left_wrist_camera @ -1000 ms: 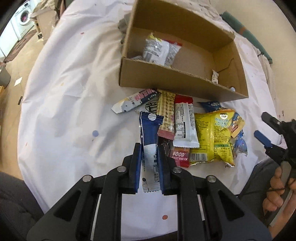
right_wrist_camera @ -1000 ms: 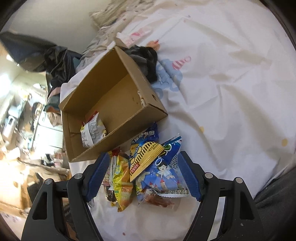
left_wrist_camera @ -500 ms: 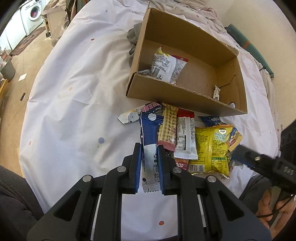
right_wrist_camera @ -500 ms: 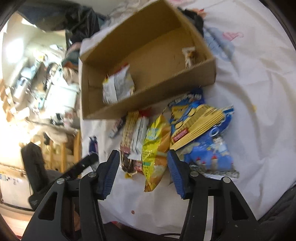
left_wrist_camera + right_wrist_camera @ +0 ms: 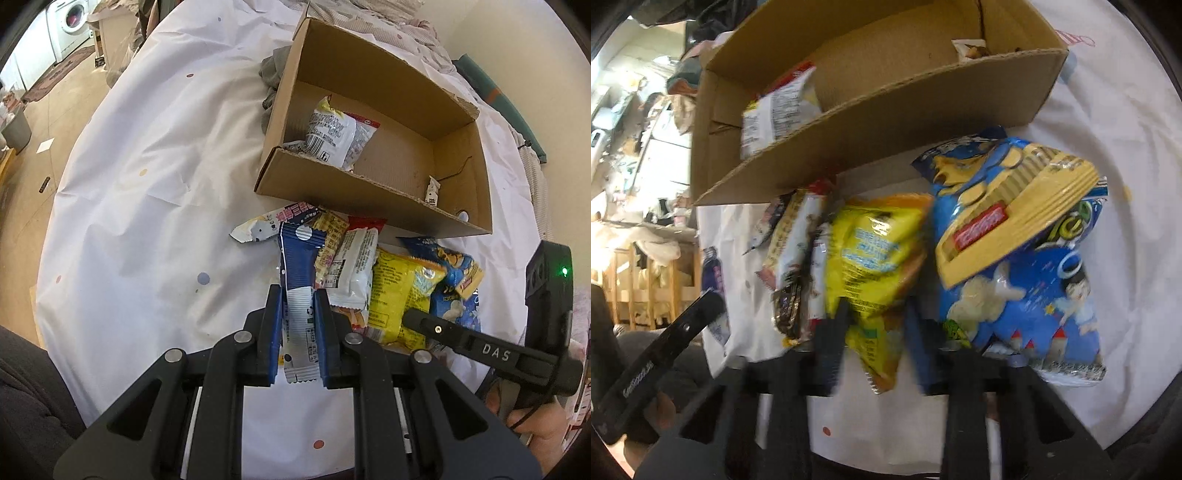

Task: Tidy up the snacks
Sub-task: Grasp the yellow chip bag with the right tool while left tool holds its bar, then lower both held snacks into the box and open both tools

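**A lived-in home, seen from a cloth-covered table**

The setting is a domestic room. A white washing machine point(image 5: 70, 27) stands at the upper left of the left wrist view, on a tan floor with a rug point(image 5: 55, 70) before it. A white dotted tablecloth point(image 5: 147, 184) fills the middle. At the top edge lies rumpled bedding point(image 5: 388, 18). In the right wrist view, cluttered wooden shelving point(image 5: 646, 288) crowds the left side.

Washing machine point(image 5: 68, 27) (far off) beyond white sheet point(image 5: 147, 155).
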Motion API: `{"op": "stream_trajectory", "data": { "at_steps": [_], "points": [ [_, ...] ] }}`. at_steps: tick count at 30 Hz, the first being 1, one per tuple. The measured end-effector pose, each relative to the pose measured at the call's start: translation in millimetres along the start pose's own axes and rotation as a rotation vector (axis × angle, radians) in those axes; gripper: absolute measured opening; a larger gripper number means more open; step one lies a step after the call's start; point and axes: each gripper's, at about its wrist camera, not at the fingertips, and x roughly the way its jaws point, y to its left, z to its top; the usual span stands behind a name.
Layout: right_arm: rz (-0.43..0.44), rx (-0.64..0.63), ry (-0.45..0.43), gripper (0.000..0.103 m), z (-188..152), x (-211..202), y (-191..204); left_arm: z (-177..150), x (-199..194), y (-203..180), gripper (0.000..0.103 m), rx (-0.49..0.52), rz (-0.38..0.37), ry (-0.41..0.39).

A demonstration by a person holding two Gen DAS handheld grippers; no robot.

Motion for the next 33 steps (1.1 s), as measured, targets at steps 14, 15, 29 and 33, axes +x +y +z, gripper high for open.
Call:
{"op": "stream_trajectory", "data": {
  "at_steps": [14, 15, 29, 33],
  "points": [
    [0.17, -0.054, -0.154, 0.005, -25, -73, 1, 0, -22, -8, 0.013, 0.04, 0.012, -0.086],
    [0.188, -0.06, -0.171, 0.004, -25, -82, 2, 1, -26, -9, 0.013, 0.046, 0.008, -0.097],
    [0.264, -0.125, -0.336, 0.001, 5, -150, 20, 38, -50, -24, 0.013, 0.064, -0.039, -0.147],
    [0.259, -0.148, -0.373, 0.001, 28, -164, 25, 65, -56, -38, 0.013, 0.109, -0.036, -0.167]
  ]
}}
